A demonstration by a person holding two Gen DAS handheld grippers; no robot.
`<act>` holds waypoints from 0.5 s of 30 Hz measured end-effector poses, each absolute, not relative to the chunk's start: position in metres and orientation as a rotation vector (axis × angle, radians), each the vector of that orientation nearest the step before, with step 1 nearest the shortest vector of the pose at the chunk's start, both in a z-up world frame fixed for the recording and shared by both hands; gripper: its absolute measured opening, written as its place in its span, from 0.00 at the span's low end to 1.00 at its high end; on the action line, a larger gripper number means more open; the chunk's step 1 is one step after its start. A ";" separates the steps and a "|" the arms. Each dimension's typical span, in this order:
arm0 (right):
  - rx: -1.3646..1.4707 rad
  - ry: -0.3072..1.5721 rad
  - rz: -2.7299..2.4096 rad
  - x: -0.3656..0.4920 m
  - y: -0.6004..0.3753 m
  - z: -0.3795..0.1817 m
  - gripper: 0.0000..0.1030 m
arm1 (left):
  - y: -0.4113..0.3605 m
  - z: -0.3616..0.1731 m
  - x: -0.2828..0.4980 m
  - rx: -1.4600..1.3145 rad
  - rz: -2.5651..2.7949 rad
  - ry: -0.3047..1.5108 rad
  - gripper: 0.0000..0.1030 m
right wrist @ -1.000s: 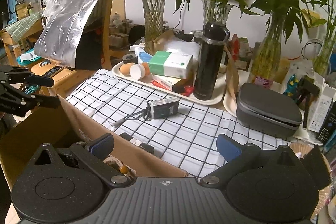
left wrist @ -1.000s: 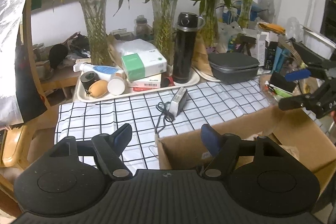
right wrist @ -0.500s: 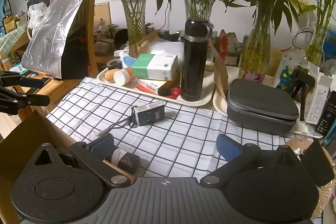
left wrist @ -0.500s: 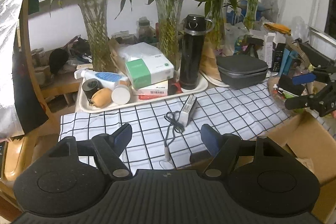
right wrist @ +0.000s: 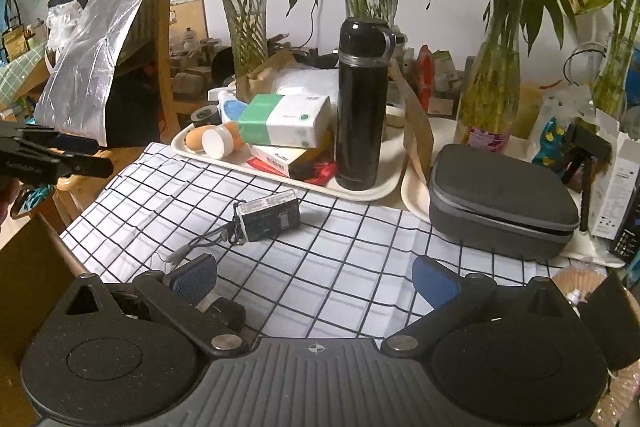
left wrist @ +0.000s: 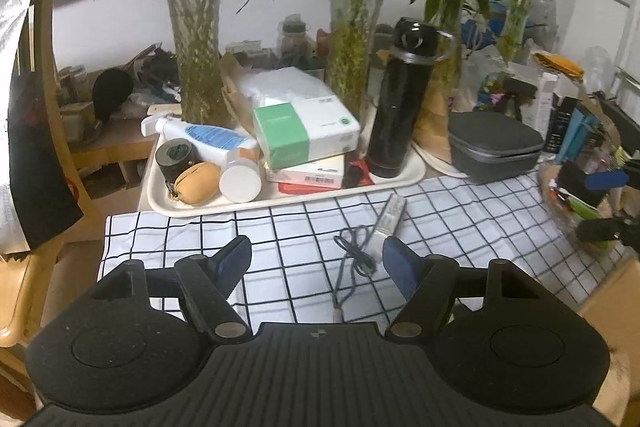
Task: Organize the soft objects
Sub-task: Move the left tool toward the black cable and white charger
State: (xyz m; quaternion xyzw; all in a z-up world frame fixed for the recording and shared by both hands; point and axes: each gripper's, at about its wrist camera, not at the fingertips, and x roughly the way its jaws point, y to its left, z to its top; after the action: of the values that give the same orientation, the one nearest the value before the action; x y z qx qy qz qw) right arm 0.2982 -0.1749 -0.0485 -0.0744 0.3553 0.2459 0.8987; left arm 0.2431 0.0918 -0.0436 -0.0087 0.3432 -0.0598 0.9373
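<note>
Over the checked bench, your left gripper [left wrist: 316,259] and right gripper [right wrist: 316,277] hover with jaws wide and empty, free to reach the soft tan pouch [left wrist: 199,183] in the tray [left wrist: 412,169].

Both wrist cameras look steeply down over the checked tabletop [left wrist: 288,227] from close by, sharing the black flask [left wrist: 400,99] and tray [right wrist: 360,193]; edges seemingly warped
</note>
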 end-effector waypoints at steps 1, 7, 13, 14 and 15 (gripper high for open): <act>-0.155 0.735 0.509 0.301 -0.175 -0.050 1.00 | 0.093 -0.045 0.247 -0.020 -0.122 0.704 0.70; -0.150 0.732 0.507 0.315 -0.175 -0.056 1.00 | 0.100 -0.056 0.267 -0.009 -0.101 0.741 0.70; -0.150 0.735 0.496 0.332 -0.175 -0.066 1.00 | 0.099 -0.066 0.289 0.006 -0.099 0.773 0.70; -0.148 0.736 0.495 0.335 -0.174 -0.068 1.00 | 0.098 -0.067 0.292 0.003 -0.097 0.779 0.70; -0.144 0.739 0.497 0.338 -0.174 -0.069 1.00 | 0.098 -0.068 0.295 -0.001 -0.097 0.787 0.70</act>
State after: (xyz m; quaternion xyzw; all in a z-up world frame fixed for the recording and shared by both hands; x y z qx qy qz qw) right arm 0.3379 -0.1742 -0.0692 -0.0694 0.3570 0.2403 0.9000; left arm 0.2955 0.0977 -0.0684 -0.0003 0.3831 -0.0472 0.9225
